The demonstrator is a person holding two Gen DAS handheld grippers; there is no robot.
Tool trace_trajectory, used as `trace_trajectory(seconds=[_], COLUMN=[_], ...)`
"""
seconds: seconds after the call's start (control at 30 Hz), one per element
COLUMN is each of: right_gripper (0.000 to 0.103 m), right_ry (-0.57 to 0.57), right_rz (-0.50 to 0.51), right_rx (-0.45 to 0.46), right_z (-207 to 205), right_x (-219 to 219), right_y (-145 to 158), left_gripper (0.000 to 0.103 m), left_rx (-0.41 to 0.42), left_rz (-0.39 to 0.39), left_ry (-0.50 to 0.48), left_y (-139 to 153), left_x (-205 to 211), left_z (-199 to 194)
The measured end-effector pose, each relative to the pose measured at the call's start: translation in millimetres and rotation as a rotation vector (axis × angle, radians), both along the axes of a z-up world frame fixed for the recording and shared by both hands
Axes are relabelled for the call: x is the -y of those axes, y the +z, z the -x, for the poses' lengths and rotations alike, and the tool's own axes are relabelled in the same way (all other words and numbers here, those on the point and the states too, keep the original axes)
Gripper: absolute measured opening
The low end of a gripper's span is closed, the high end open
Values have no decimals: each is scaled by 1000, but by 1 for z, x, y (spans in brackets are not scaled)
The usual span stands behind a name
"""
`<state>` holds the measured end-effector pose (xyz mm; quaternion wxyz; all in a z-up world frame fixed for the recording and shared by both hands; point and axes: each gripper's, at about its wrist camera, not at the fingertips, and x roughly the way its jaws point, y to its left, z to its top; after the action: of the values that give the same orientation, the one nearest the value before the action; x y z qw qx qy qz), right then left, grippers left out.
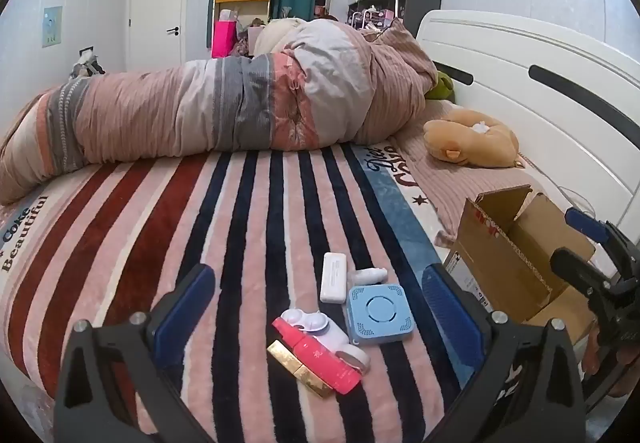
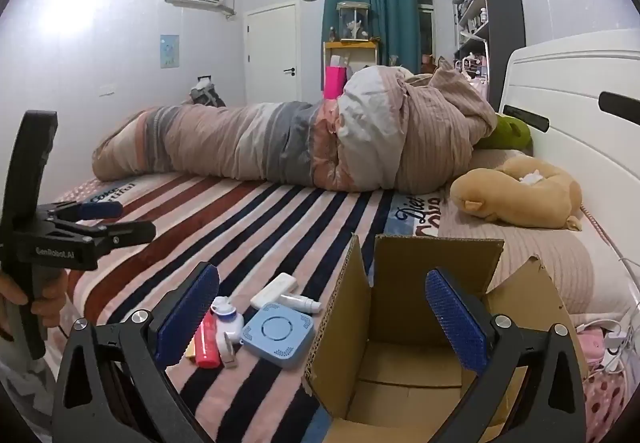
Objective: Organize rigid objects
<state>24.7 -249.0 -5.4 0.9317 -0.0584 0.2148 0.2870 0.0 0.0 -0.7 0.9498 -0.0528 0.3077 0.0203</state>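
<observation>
Reading "GenRobot.AI", the left tool (image 2: 98, 221) and right tool (image 2: 322, 311) gape empty above the "Beautiful" blanket (image 1: 248, 203).

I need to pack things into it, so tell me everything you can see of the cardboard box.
The cardboard box is plain brown corrugated board, open at the top with its flaps standing up, one edge torn. It looks empty inside. It sits upright on the bed, right of the small items, and a printed label shows on its outer side in the left wrist view.
</observation>
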Motion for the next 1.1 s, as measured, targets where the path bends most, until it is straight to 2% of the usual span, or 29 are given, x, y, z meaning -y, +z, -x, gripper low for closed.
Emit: trace_trajectory(seconds=[0.1,0.17,0.23,0.4,0.53,0.73,1.1], right_gripper=[103,103,103,103,103,103,103], right_ry=[-1,-6,-13,2,3,12,-48], right_rz=[12,49,54,23,4,-34,-8], right_rx=[-9,-11,-9,14,-17,-13,-11], right_z=[0,-1,0,3,0,5,5], right_x=[-2,-9,-13,-10,-10,-9,-14], right_y=[0,-1,1,2,2,4,0], left_gripper=[103,103,103,103,103,103,103], left_rx=[-13,-34,-10,-28,-26,-17,-15], left_rz=[-15,11,25,19,17,14,9], left_ry=[3,2,8,20,30,41,41], left_y=[-2,-4,-7,-4,-3,-1,1], left_x=[3,-1,-6,-14,-19,-24,-27], left_z=[1,-2,3,-2,0,2,4])
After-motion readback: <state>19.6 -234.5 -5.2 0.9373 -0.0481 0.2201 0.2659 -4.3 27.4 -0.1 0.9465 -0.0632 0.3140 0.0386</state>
